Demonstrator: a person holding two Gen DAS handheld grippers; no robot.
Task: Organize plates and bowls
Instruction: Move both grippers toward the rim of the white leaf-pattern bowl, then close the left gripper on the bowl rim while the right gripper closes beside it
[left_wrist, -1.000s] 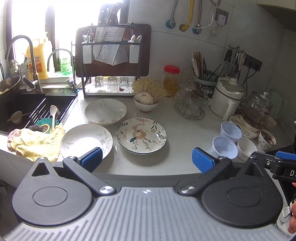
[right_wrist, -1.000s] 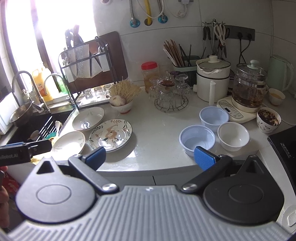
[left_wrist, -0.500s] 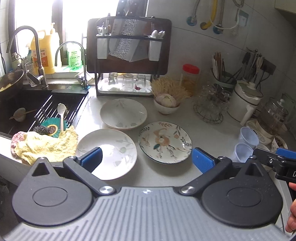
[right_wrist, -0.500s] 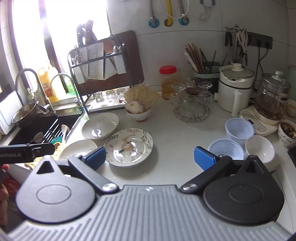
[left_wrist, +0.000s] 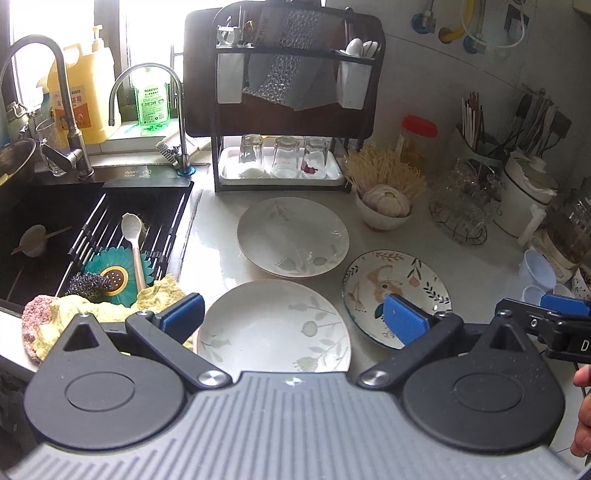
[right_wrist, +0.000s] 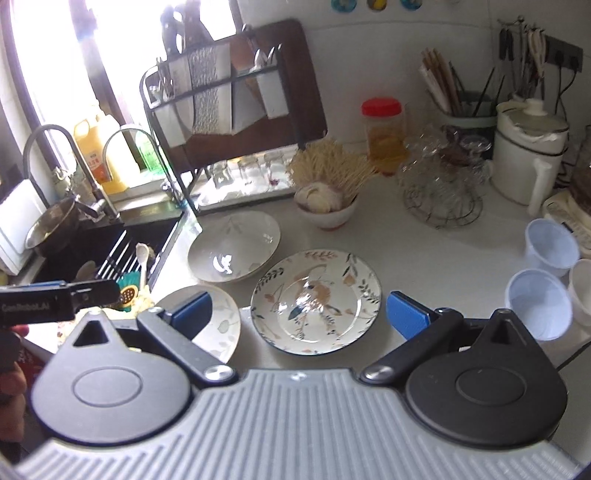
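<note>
Three plates lie on the white counter. A near white plate (left_wrist: 273, 325) with faint leaves sits right in front of my left gripper (left_wrist: 293, 319), which is open and empty. Behind it rests a far white plate (left_wrist: 291, 236). To the right lies the floral bird plate (left_wrist: 397, 284) (right_wrist: 316, 301), centred before my right gripper (right_wrist: 299, 314), also open and empty. In the right wrist view the near white plate (right_wrist: 221, 325) is partly hidden by the left finger, and the far white plate (right_wrist: 232, 245) is behind. Pale blue bowls (right_wrist: 537, 302) (right_wrist: 552, 245) and a white bowl (right_wrist: 583, 291) stand at right.
A black sink (left_wrist: 55, 229) with a rack, spoon and scrubbers is at left, a yellow cloth (left_wrist: 92, 314) on its edge. A dark dish rack (left_wrist: 284, 110) with glasses stands behind. A garlic bowl (left_wrist: 386, 210), wire glass stand (left_wrist: 461, 210), jar and white cooker (right_wrist: 528, 155) line the back.
Both grippers have moved forward and left toward the plates, which now look larger. The left one closes on the near white plate, the right one on the floral plate. Both stay open.
</note>
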